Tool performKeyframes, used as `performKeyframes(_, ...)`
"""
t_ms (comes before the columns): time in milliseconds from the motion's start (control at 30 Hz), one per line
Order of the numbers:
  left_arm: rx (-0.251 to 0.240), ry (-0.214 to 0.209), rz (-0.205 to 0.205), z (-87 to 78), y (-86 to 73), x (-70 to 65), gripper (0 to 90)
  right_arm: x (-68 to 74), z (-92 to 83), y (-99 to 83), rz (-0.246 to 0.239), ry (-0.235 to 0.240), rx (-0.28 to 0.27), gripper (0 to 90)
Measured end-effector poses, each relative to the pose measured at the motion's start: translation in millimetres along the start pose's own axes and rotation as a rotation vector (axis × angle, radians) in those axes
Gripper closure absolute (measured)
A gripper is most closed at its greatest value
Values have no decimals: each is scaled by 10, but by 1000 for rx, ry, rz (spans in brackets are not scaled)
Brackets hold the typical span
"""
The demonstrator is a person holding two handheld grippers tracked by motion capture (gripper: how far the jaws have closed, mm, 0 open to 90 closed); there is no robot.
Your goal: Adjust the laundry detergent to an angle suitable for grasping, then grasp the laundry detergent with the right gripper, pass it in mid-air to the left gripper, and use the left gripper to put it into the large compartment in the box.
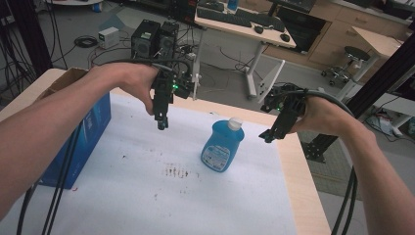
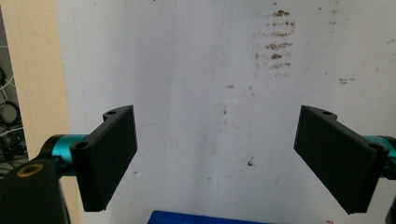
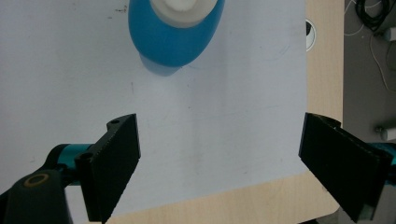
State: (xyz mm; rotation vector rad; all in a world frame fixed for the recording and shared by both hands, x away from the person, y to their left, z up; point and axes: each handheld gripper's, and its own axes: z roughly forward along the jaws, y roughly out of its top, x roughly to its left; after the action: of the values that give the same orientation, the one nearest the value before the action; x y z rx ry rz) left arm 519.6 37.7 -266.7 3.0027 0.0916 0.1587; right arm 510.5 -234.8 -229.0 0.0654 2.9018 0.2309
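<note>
A blue bottle with a white cap stands upright on the white sheet near the table's middle. My left gripper hangs above the sheet to the bottle's left, pointing down, jaws wide open and empty. In the left gripper view the left gripper looks straight down on stained white sheet. My right gripper hovers to the right of the bottle, open, with nothing held. In the right gripper view the bottle sits at the top from above, well beyond the open right gripper.
A blue cardboard box stands at the table's left side; its edge peeks in at the bottom of the left gripper view. Brown stains mark the sheet. The wooden table edge runs along the right. Desks and cables lie beyond.
</note>
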Motion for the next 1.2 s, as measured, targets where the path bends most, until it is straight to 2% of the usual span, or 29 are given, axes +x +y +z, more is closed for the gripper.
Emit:
performKeyframes(167, -15, 17, -10, -36, -4, -6, 134, 12, 4, -30, 7, 1, -6, 121)
performKeyframes(267, -21, 7, -12, -50, -14, -27, 134, 12, 11, -32, 5, 1, -2, 121)
performKeyframes(700, -28, 10, -11, -77, 15, -88, 134, 116, 13, -29, -1, 11, -2, 121)
performKeyframes(833, -35, 10, -20, -109, -4, -93, 134, 149, 3, -69, 28, 16, -12, 121)
performKeyframes(867, -40, 11, -24, -111, -12, -97, 134, 164, 8, -95, 56, 20, -22, 121)
performKeyframes(1033, -54, -1, -20, -102, -19, -118, 134, 214, 92, -157, 101, 22, -48, 121)
performKeyframes(1067, -53, -1, -20, -98, -19, -117, 134, 224, 113, -171, 114, 20, -63, 121)
performKeyframes(1100, -56, -1, -18, -93, -17, -117, 134, 253, 158, -195, 153, 30, -112, 121)
performKeyframes(1133, -56, -1, -18, -93, -17, -117, 134, 253, 158, -195, 153, 30, -112, 121)
performKeyframes(1167, -57, -2, -16, -93, -15, -114, 134, 284, 216, -210, 175, 32, -150, 121)
performKeyframes(1200, -69, -1, -18, -95, -19, -104, 134, 303, 244, -212, 189, 25, -155, 120)
